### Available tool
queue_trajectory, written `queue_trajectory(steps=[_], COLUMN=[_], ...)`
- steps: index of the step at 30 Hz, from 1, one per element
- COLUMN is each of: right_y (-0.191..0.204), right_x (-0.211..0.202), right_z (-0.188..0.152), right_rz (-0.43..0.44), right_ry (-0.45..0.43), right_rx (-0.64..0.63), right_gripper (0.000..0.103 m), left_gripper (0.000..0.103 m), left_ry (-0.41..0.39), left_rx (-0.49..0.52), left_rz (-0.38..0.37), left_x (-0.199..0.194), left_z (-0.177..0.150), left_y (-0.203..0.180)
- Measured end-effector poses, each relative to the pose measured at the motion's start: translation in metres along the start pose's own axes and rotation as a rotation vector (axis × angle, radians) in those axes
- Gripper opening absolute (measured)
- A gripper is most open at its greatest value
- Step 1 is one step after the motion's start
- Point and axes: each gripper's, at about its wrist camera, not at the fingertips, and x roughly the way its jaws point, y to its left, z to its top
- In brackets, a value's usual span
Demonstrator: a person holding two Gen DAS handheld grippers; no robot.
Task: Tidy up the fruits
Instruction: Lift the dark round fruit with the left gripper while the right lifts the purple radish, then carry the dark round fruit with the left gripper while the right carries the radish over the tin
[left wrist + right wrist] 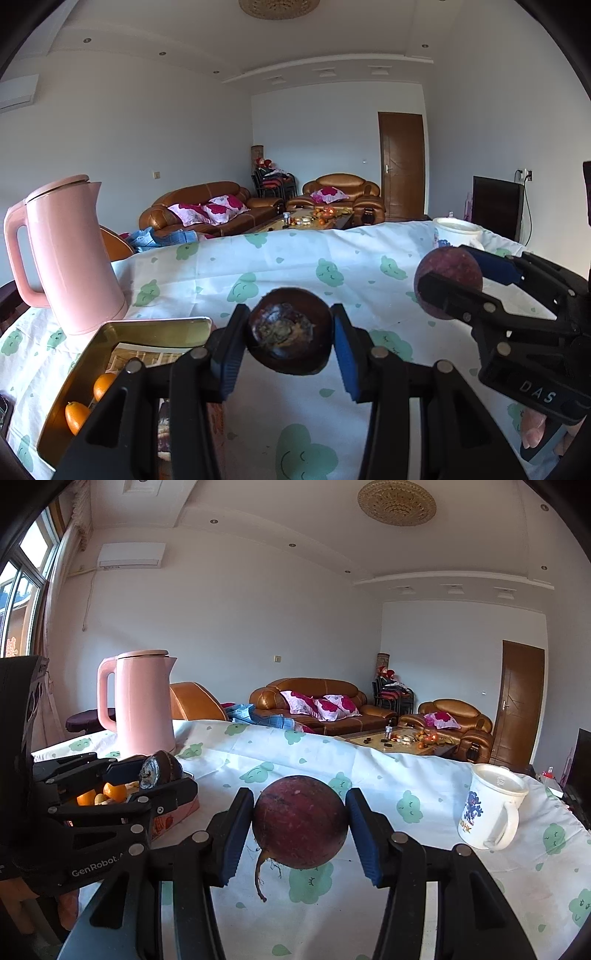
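My left gripper point(290, 345) is shut on a dark brown round fruit point(290, 334) with a pale crusty patch on its face, held above the cloth-covered table point(295, 258). My right gripper point(301, 827) is shut on a round purple-red root point(301, 821) with a thin tail hanging down. Each gripper shows in the other view: the right gripper point(448, 282) at the right with the purple root point(447, 269), the left gripper point(162, 775) at the left with the dark fruit point(160, 771). A gold tin box point(92, 354) holding orange fruits point(105, 386) lies left below my left gripper.
A pink kettle point(70, 254) stands behind the tin at the table's left. A white mug point(491, 808) with a blue print stands on the right of the table. Past the far edge are brown sofas point(317, 705) and a low coffee table. A hand point(535, 432) holds the right gripper.
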Motion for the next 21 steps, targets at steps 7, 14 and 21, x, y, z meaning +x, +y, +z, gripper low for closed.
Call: queue_trajectory(steps=[7, 14, 21], right_y=[0.015, 0.049, 0.078], right_x=[0.002, 0.012, 0.023], right_z=[0.014, 0.032, 0.039], right_rz=[0.057, 0.117, 0.157], right_ry=[0.010, 0.003, 0.008], right_rx=[0.017, -0.022, -0.046], right_gripper=[0.054, 0.054, 0.054], left_gripper=[0.046, 0.046, 0.046], left_ry=[0.000, 0.003, 0.003], left_rx=[-0.039, -0.070, -0.090], left_rz=[0.009, 0.045, 0.081], left_x=[-0.015, -0.028, -0.037], left_z=[-0.001, -0.003, -0.005], left_y=[0.024, 0.052, 0.075])
